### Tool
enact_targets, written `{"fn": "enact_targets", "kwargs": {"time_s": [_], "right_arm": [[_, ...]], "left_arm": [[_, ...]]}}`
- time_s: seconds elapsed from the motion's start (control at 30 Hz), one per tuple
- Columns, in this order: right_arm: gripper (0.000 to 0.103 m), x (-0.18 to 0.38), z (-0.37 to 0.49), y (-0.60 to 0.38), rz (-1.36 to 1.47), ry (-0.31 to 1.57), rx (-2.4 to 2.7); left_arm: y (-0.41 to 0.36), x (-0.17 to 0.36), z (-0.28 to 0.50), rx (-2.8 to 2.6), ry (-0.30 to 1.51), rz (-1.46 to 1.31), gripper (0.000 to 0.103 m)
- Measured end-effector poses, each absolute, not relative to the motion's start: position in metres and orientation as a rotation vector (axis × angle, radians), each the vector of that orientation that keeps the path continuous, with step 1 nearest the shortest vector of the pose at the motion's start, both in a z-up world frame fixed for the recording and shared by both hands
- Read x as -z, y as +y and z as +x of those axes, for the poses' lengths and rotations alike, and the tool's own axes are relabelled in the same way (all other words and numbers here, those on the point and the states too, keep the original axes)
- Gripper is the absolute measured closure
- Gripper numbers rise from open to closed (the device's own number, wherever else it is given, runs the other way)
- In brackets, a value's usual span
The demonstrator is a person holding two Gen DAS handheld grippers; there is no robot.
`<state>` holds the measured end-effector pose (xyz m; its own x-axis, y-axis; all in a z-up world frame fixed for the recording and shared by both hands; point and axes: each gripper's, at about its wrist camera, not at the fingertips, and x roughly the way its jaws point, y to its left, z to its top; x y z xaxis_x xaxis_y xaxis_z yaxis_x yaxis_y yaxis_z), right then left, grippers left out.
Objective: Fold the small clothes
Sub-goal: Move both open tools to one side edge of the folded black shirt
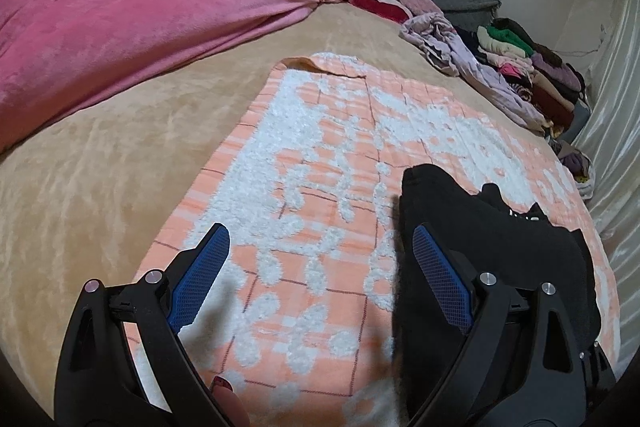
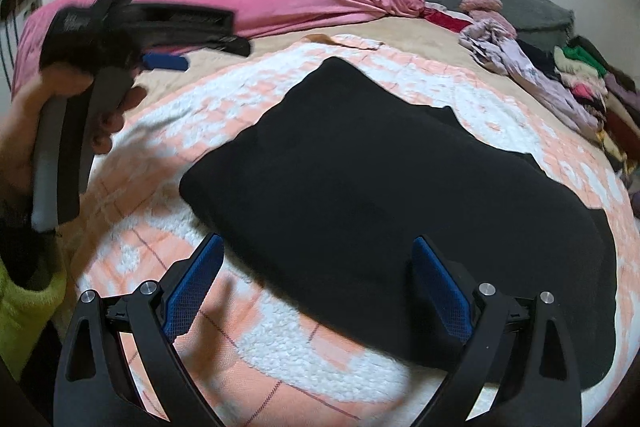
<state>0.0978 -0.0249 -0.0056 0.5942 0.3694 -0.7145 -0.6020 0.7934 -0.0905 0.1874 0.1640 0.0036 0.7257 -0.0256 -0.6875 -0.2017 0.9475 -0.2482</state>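
Left gripper [image 1: 316, 251]: jaws wide, holding nothing, hovering over the mat beside the garment's left edge.
Right gripper [image 2: 316, 263]: wide too, empty, poised above the near hem.
Black garment [image 2: 380, 179]: lying flat on the peach-and-white mat [image 2: 304, 347], apparently part-folded already.
Why so: both tools look free to pick a fresh edge.
Clothes pile [image 1: 532, 75]: stacked at the bed's far right, clear of the work.

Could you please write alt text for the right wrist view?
The open right gripper hovers over a black garment lying flat on a peach-and-white blanket. At upper left, a hand holds the blurred left gripper; clothes pile at right.
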Motion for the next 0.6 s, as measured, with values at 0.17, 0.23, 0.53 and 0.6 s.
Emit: {"fn": "enact_targets", "kwargs": {"time_s": [0.17, 0.23, 0.53, 0.6], "right_arm": [[0.009, 0.018, 0.097, -0.008, -0.448, 0.745, -0.577], [0.009, 0.026, 0.097, -0.003, -0.499, 0.738, -0.554], [0.009, 0.032, 0.110, 0.014, -0.560, 0.690, -0.500], [0.010, 0.033, 0.111, 0.017, -0.582, 0.667, -0.489]], "left_arm": [[0.153, 0.001, 0.196, -0.076, 0.775, -0.290, 0.017], [0.147, 0.004, 0.199, -0.074, 0.781, -0.266, 0.017], [0.131, 0.012, 0.207, -0.056, 0.809, -0.209, 0.017], [0.129, 0.013, 0.209, -0.049, 0.813, -0.211, 0.017]]}}
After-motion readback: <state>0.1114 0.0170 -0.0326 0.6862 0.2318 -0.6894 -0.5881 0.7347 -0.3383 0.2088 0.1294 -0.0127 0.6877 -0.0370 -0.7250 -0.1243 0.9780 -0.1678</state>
